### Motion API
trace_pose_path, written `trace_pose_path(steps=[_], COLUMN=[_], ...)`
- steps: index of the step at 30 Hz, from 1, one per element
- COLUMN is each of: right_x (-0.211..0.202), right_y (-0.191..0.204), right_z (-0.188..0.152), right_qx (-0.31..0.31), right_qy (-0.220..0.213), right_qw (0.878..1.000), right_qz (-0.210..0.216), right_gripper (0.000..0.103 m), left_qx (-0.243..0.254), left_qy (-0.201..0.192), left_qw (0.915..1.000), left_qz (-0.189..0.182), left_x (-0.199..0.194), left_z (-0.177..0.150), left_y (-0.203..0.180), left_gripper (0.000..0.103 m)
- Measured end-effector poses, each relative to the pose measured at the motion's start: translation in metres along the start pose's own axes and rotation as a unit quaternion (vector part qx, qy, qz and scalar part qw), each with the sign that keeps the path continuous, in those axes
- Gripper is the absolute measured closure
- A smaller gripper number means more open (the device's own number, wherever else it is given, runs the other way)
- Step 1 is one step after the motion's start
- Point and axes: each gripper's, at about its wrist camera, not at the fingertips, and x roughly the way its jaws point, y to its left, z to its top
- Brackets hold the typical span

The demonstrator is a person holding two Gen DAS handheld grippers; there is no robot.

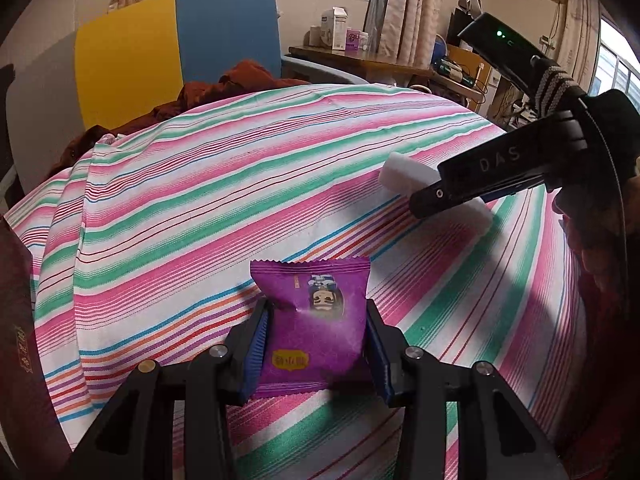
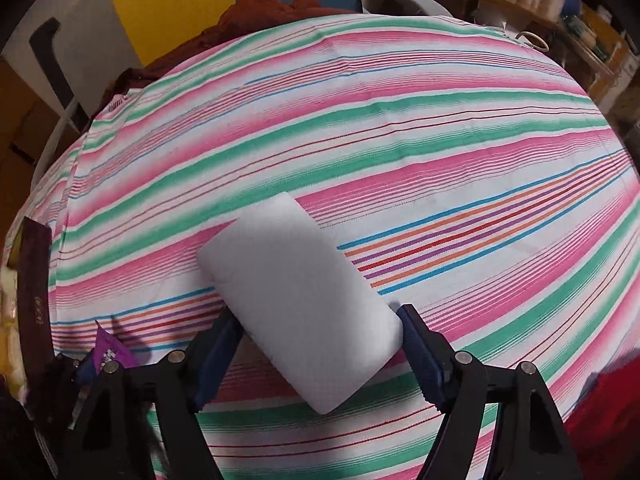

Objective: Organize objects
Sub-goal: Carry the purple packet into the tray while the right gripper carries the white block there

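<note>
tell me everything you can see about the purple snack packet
The purple snack packet is a small, glossy, pillow-style foil wrapper with crimped zigzag ends. It has a cartoon face printed on it and a yellow label near its lower end. The left gripper is shut on it, with the blue finger pads pressing its two sides. It is held above the striped cloth, looking sealed and slightly puffed.

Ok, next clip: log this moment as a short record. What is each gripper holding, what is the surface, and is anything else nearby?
left gripper: shut on purple snack packet, held between both pads
right gripper: shut on white sponge block, block angled across the fingers
surface: striped cloth, pink, green and white
nearby: dark red box at the cloth's left edge
background: chair with yellow and blue back
</note>
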Motion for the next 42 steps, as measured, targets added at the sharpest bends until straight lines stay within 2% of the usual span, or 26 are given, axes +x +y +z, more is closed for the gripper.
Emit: trace_pose_path(steps=[6, 11, 18, 23, 26, 31, 37, 40, 42], right_x=[0.001, -0.005, -0.025, -0.027, -0.041, -0.064, -0.079, -0.087, -0.089], right_y=[-0.001, -0.002, 0.002, 0.027, 0.049, 0.108, 0.191, 0.230, 0.252], right_z=[0.002, 0.002, -0.003, -0.002, -0.007, -0.020, -0.040, -0.048, -0.053], right_qx=[-0.007, -0.007, -0.013, -0.039, -0.059, -0.100, -0.144, -0.164, -0.176], right_qy=[-0.001, -0.011, -0.043, -0.047, -0.051, -0.064, -0.065, -0.061, -0.053], right_qw=[1.000, 1.000, 0.999, 0.998, 0.996, 0.989, 0.970, 0.959, 0.951], right_qz=[-0.005, -0.001, 0.024, 0.029, 0.041, 0.091, 0.183, 0.224, 0.247], right_gripper=[0.025, 0.025, 0.023, 0.023, 0.023, 0.023, 0.023, 0.023, 0.022], left_qx=[0.001, 0.011, -0.024, -0.065, -0.099, -0.152, -0.233, -0.269, -0.285], left_qy=[0.004, -0.026, -0.074, -0.101, -0.117, -0.129, -0.132, -0.132, -0.129], left_qw=[1.0000, 0.9996, 0.9969, 0.9923, 0.9870, 0.9763, 0.9528, 0.9397, 0.9341], left_qz=[0.001, -0.002, 0.012, 0.031, 0.047, 0.084, 0.143, 0.164, 0.173], left_x=[-0.020, -0.065, -0.137, -0.177, -0.198, -0.224, -0.251, -0.260, -0.261], left_z=[-0.005, -0.007, -0.015, -0.027, -0.038, -0.062, -0.104, -0.126, -0.137], left_y=[-0.005, -0.012, 0.005, 0.035, 0.060, 0.100, 0.160, 0.185, 0.197], left_gripper=[0.060, 0.060, 0.060, 0.060, 0.060, 0.060, 0.060, 0.060, 0.060])
